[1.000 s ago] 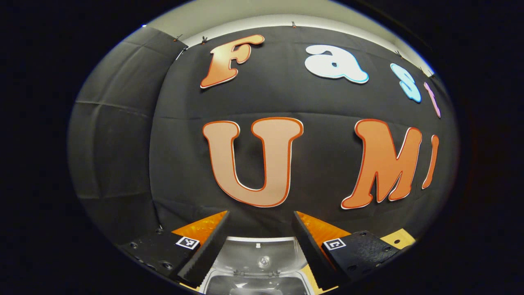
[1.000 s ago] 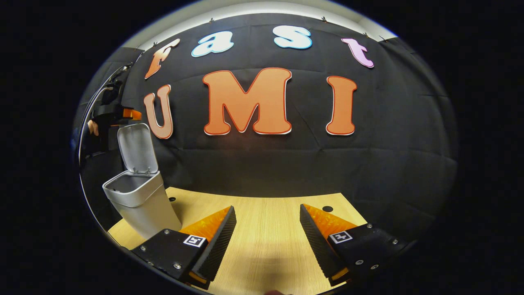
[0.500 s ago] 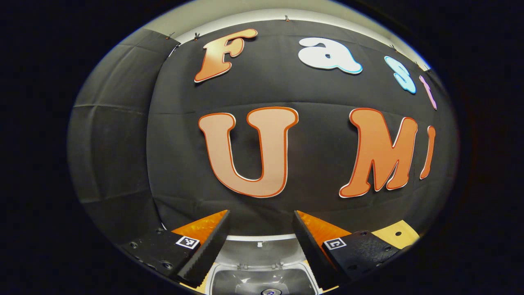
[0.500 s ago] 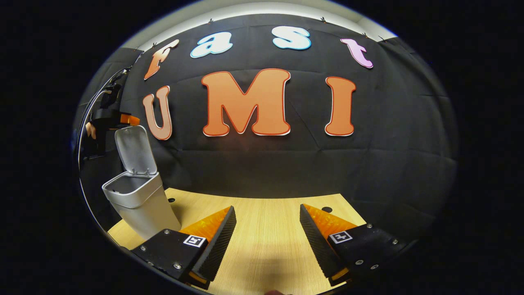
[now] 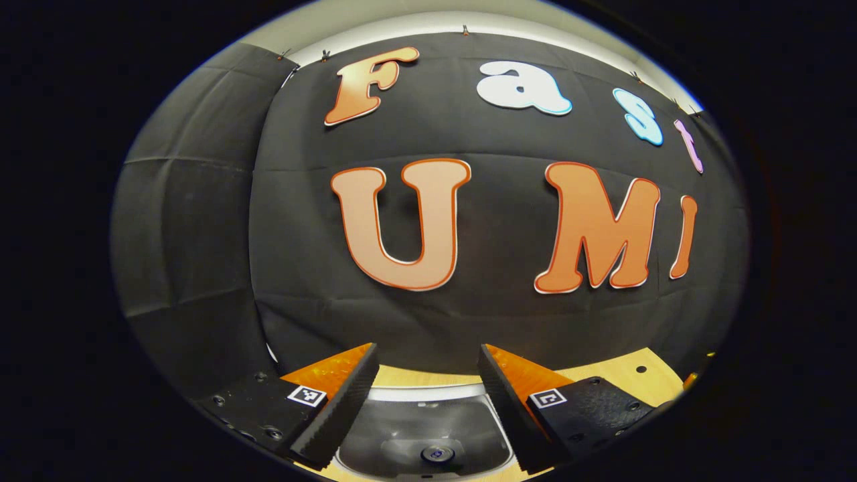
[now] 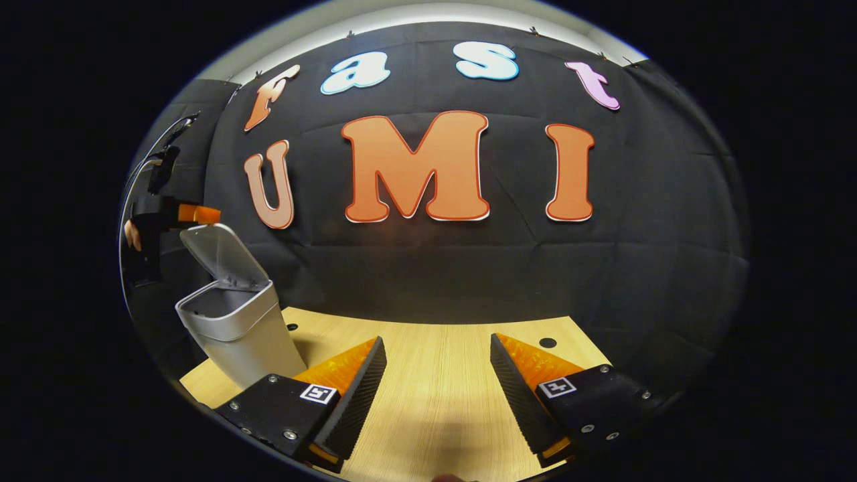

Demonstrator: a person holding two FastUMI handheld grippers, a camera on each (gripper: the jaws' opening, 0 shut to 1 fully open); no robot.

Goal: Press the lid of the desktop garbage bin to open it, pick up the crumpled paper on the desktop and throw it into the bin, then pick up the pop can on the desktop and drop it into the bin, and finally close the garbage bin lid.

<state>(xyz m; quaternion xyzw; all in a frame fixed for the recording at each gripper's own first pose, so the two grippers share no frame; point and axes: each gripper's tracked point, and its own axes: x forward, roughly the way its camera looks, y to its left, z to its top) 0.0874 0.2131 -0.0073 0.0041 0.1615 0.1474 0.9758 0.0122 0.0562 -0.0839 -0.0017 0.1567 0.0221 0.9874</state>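
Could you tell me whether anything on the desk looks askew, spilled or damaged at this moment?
Nothing stands out. The bin stands upright on the desk, its lid half raised under the left tool. The right tool hovers open.

Right gripper [image 6: 435, 381]: hovering over the wooden desktop [image 6: 435, 408], fingers spread, nothing between them. Grey garbage bin [image 6: 241, 335]: standing at far left, its lid [image 6: 224, 254] tilting half-open. Left gripper [image 6: 181, 214]: hanging just above the lid's raised edge; contact unclear.
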